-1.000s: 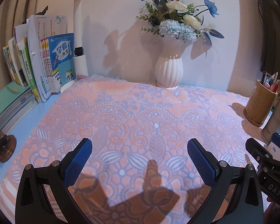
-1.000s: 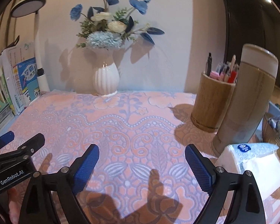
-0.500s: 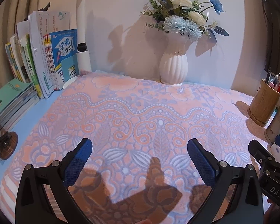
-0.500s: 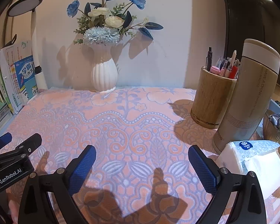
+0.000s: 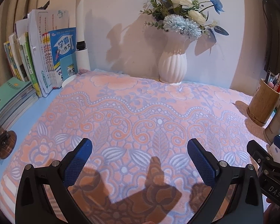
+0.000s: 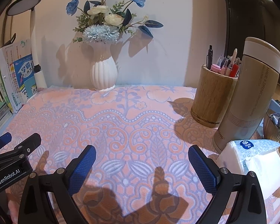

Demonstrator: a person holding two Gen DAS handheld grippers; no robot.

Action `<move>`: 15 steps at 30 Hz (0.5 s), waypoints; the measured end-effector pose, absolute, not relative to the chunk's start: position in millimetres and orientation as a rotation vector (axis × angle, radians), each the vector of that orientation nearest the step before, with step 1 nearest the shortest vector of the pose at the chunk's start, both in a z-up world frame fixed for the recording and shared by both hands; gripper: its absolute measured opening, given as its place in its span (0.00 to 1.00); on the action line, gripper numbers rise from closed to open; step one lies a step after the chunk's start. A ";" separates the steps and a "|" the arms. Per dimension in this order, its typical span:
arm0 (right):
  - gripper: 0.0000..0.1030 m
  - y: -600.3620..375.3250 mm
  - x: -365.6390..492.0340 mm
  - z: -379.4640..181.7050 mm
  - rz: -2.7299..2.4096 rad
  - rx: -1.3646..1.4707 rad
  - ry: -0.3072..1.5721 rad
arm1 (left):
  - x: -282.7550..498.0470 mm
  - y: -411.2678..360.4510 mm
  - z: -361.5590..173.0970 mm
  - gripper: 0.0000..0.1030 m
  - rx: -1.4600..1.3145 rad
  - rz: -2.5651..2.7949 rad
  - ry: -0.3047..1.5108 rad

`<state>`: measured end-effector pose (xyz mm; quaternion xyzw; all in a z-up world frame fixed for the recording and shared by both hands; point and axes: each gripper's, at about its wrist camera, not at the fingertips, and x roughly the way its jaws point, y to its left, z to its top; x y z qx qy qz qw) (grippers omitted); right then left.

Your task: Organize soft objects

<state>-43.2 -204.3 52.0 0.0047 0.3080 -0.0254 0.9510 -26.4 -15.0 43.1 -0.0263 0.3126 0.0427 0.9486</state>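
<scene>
Left wrist view shows the left gripper [image 5: 139, 158] spread wide over the near part of the flowered towel [image 5: 140, 115], which lies flat across the desk [image 5: 37, 110] with nothing pinched. Beside it, the right gripper [image 6: 141, 165] has widened a little from a second ago and now stands fully spread and empty too, so folding looks ready to begin. Otherwise both hover much as before, the vase [image 6: 103, 74] only sitting slightly lower in view.

Light-blue desk [image 5: 26, 115] under a spread floral towel [image 5: 140, 115], books [image 5: 11, 97] at its left edge.
</scene>
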 end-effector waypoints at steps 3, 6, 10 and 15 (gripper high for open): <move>0.96 -204.5 -43.2 52.2 -0.051 0.008 0.626 | -25.8 -14.1 42.7 0.99 -0.056 0.088 0.637; 0.96 -204.7 -43.2 52.0 -0.051 0.008 0.626 | -25.1 -11.9 42.4 0.99 -0.066 0.089 0.640; 0.96 -204.4 -42.8 52.0 -0.051 0.008 0.627 | -25.9 -10.7 42.9 0.99 -0.076 0.080 0.636; 0.96 -204.0 -42.6 52.0 -0.051 0.008 0.627 | -25.4 -11.4 42.7 0.99 -0.073 0.074 0.637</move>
